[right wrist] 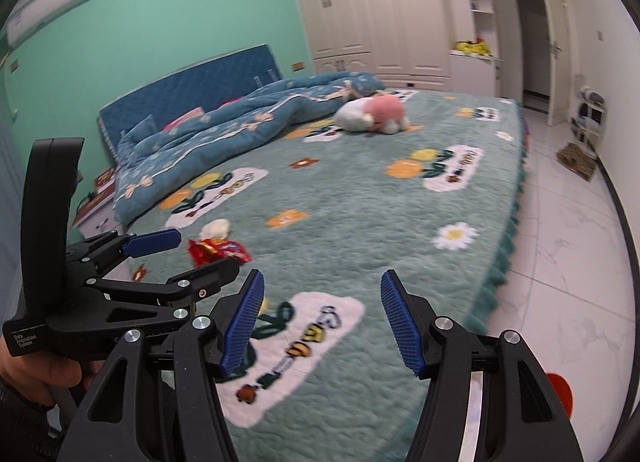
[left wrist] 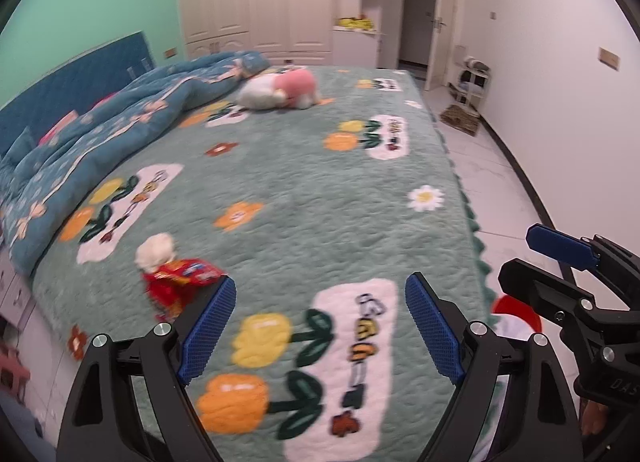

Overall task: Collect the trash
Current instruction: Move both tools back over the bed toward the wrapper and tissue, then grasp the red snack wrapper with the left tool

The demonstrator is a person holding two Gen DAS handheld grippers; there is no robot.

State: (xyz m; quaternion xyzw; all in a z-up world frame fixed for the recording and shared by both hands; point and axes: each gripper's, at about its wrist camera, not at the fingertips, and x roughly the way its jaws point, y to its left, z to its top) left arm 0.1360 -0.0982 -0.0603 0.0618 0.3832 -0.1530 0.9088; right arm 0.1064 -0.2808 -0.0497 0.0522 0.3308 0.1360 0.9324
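Note:
A red snack wrapper (left wrist: 180, 280) lies on the green bedspread (left wrist: 320, 202) with a crumpled white tissue (left wrist: 156, 250) touching its far side. Both also show in the right wrist view, the wrapper (right wrist: 218, 252) and the tissue (right wrist: 216, 229). My left gripper (left wrist: 320, 322) is open and empty above the bed, its left finger just right of the wrapper. My right gripper (right wrist: 322, 314) is open and empty, over the bed's near edge. A red-rimmed bin (left wrist: 516, 312) shows beside the bed, partly hidden by the grippers; it also shows in the right wrist view (right wrist: 560, 390).
A blue quilt (left wrist: 100, 134) is bunched at the bed's left by the blue headboard. A pink and white plush toy (left wrist: 280, 92) lies far up the bed. White tiled floor (right wrist: 560, 262) runs along the bed's right side to a doorway and a small shelf.

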